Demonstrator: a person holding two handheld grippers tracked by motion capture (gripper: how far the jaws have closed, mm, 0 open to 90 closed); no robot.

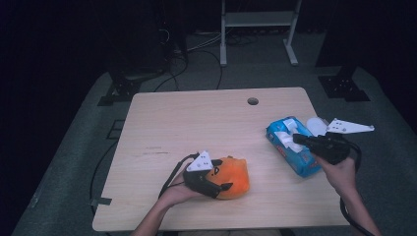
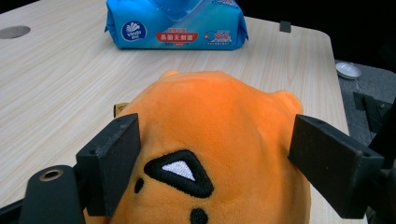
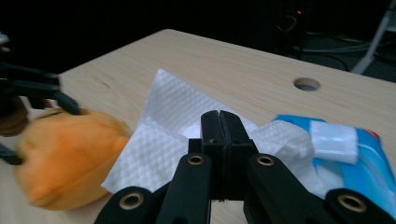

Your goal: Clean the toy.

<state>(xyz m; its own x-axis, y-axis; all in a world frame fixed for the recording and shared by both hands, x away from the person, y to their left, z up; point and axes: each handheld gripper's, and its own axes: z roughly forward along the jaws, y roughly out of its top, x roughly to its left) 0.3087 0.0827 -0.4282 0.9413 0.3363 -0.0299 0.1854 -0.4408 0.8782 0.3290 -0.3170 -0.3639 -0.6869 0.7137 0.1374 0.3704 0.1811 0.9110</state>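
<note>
Nearest the lens in the left gripper view, the orange plush toy (image 2: 219, 149) bulges up between the two black jaws of the left gripper (image 2: 215, 163). The jaws stand spread to either side of the toy's head; the left-hand pad lies against the plush, while the right-hand pad sits just at its flank, and contact there cannot be judged. A black-and-white stitched triangle and two black dots on the toy face the camera. Ahead of this claw, well apart across the pale wooden table (image 2: 56, 84), lies the blue wet-wipe pack (image 2: 177, 25).

In the high view the left gripper (image 1: 216, 184) rests low on the table near the person's edge, with the toy (image 1: 233, 177) just beyond its tips and the person's left hand (image 1: 174, 194) behind it.

The right gripper (image 3: 219, 126) has its jaws pressed together, pinching a white wipe (image 3: 159, 135) that spreads out to the left of the jaws. To the right of and below this claw is the wipe pack (image 3: 364, 163), with its white flap (image 3: 334, 140) up. Seen from above, the right gripper (image 1: 300, 139) hangs over the top of the pack (image 1: 295, 152), and the person's right hand (image 1: 342, 169) holds it from the table's right edge. A round hole (image 1: 253, 101) in the tabletop lies farther off, beyond both claws.
</note>
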